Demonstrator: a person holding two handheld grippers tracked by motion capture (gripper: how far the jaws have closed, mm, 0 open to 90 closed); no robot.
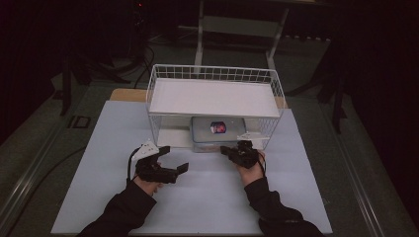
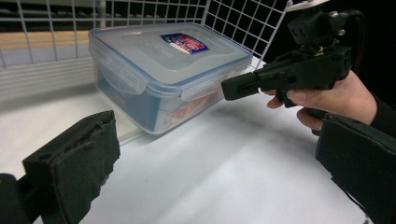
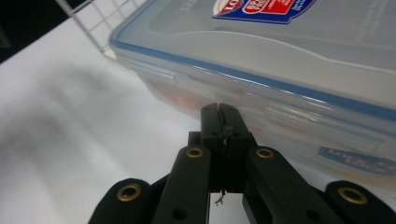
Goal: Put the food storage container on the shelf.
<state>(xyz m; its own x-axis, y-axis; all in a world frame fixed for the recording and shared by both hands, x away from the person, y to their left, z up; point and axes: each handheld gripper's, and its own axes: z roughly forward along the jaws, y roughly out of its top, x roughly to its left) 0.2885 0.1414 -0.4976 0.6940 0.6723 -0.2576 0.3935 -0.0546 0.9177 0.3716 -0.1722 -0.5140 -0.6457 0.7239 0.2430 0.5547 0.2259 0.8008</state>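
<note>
My right claw (image 3: 219, 114), jaws pressed together, noses the front of the box (image 2: 168, 74) sitting under the rack (image 1: 212, 96); left claw (image 2: 224, 163) waits wide open—lid's on, all latches look unopened.

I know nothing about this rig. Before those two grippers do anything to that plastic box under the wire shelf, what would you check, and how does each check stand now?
1. Lid seated on the plastic box: ok, it lies flat with the side latches down.
2. Right gripper lined up with the box: ok, its tip is at the front latch.
3. Right jaws: shut, nothing visibly between them; touching the latch or not, cannot tell.
4. Left gripper ready: ok, open and apart from the box.
5. Wire shelf overhead: not ok, the box sits partly beneath it, so lifting room is limited.
</note>
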